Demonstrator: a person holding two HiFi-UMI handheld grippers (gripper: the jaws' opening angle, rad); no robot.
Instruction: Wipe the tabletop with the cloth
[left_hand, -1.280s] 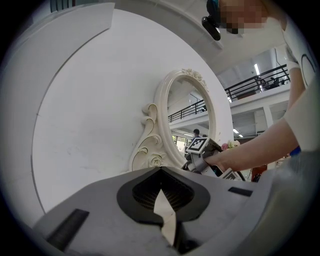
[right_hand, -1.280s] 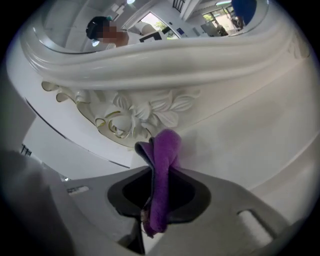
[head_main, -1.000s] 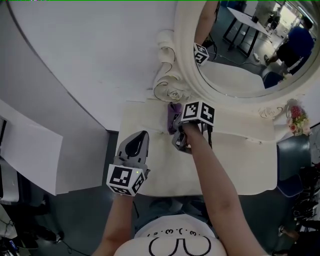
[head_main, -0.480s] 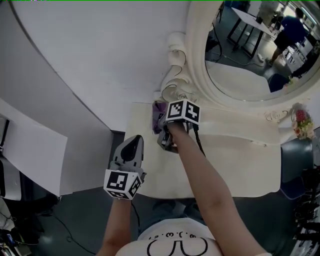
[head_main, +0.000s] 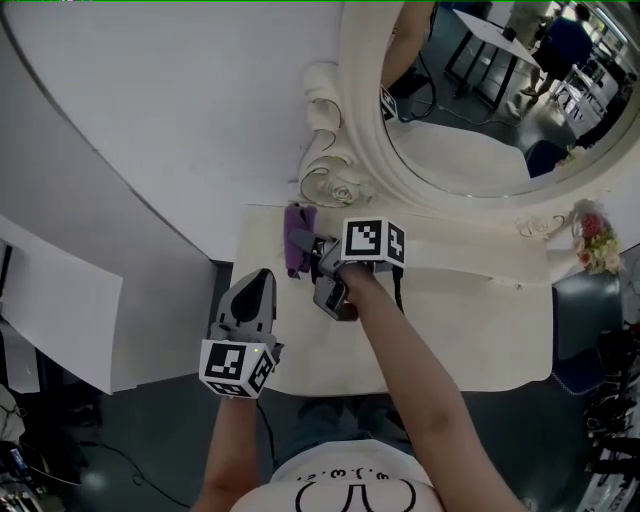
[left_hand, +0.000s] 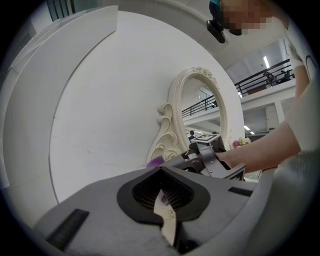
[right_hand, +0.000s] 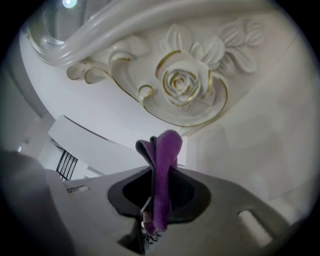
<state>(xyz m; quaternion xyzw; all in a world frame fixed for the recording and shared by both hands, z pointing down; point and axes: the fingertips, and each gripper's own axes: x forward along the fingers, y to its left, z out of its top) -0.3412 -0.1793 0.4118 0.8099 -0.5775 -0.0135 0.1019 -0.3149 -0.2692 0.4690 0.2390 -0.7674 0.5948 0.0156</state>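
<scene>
A folded purple cloth (head_main: 297, 240) lies against the cream tabletop (head_main: 460, 320) near its back left corner. My right gripper (head_main: 314, 254) points left and is shut on it. In the right gripper view the purple cloth (right_hand: 162, 170) stands pinched between the jaws of the right gripper (right_hand: 156, 202), below the carved rose (right_hand: 182, 82) of the mirror frame. My left gripper (head_main: 257, 282) hovers over the table's left front edge, jaws together and holding nothing. The left gripper view shows the left gripper (left_hand: 167, 220), the right gripper (left_hand: 210, 160) and a bit of the cloth (left_hand: 155, 161).
A large oval mirror (head_main: 480, 90) in an ornate cream frame stands along the table's back edge. A small bunch of flowers (head_main: 592, 236) sits at the back right corner. A curved white wall (head_main: 150, 100) rises behind and left of the table.
The right gripper has slid left along the back of the tabletop with the cloth, toward the back left corner. The left gripper has drifted slightly left, staying shut.
</scene>
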